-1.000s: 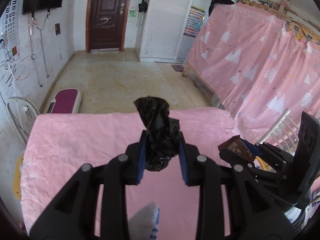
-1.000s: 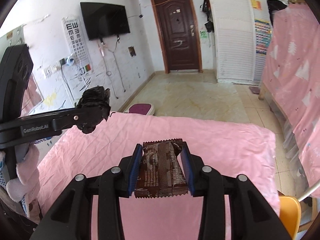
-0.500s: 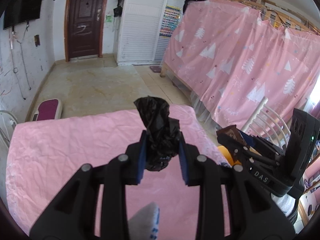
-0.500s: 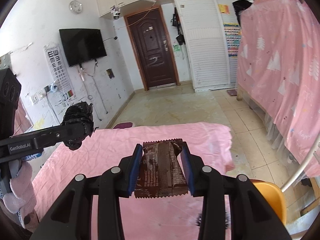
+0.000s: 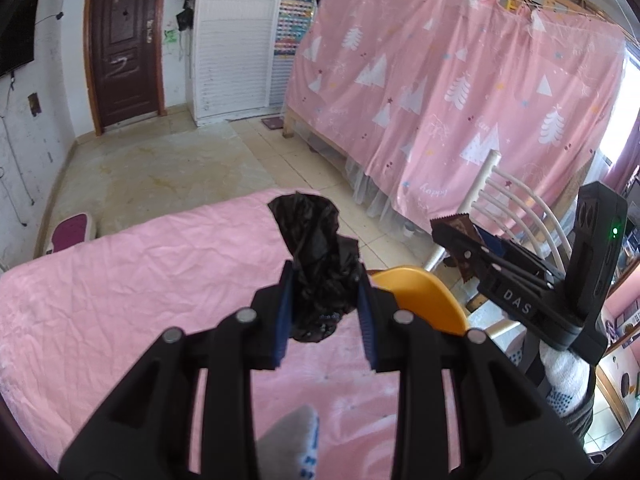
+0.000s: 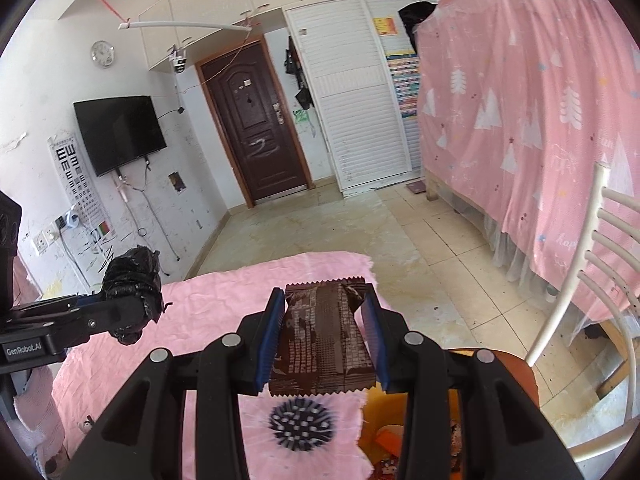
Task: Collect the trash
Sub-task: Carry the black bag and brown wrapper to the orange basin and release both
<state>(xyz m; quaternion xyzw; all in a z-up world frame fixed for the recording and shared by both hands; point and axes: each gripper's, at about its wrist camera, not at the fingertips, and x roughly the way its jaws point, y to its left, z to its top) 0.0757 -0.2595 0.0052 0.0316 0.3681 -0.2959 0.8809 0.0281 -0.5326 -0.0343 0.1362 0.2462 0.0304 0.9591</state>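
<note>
since a second ago both my grippers have swung sideways toward the table's right end, so the pink curtain and the white chair now fill more of each view and the tv has slid to the edge; both loads sit between the pads as they did before; my left gripper [image 5: 323,300] is clamped on the crumpled black plastic bag [image 5: 316,268], blue pads pressing its sides, the wad bulging up past the fingertips and hanging a little below them, held in the air above the pink tablecloth [image 5: 132,280]; my right gripper [image 6: 323,336] is closed on the brown snack wrapper [image 6: 322,340], which lies flat between the pads with its zigzag edge pointing forward; from the left wrist view the right gripper [image 5: 460,236] sits off to the right, past the table's edge, wrapper tip showing; from the right wrist view the left gripper [image 6: 132,308] is at the left with the bag [image 6: 132,288]; below the right gripper the cloth ends at a dark spiky print [image 6: 301,424], and beside it is an orange bin [image 5: 420,300] with scraps inside; the white chair [image 6: 592,264] stands by the pink curtain [image 5: 460,92]; a dark door [image 6: 256,136] is at the far wall.
</note>
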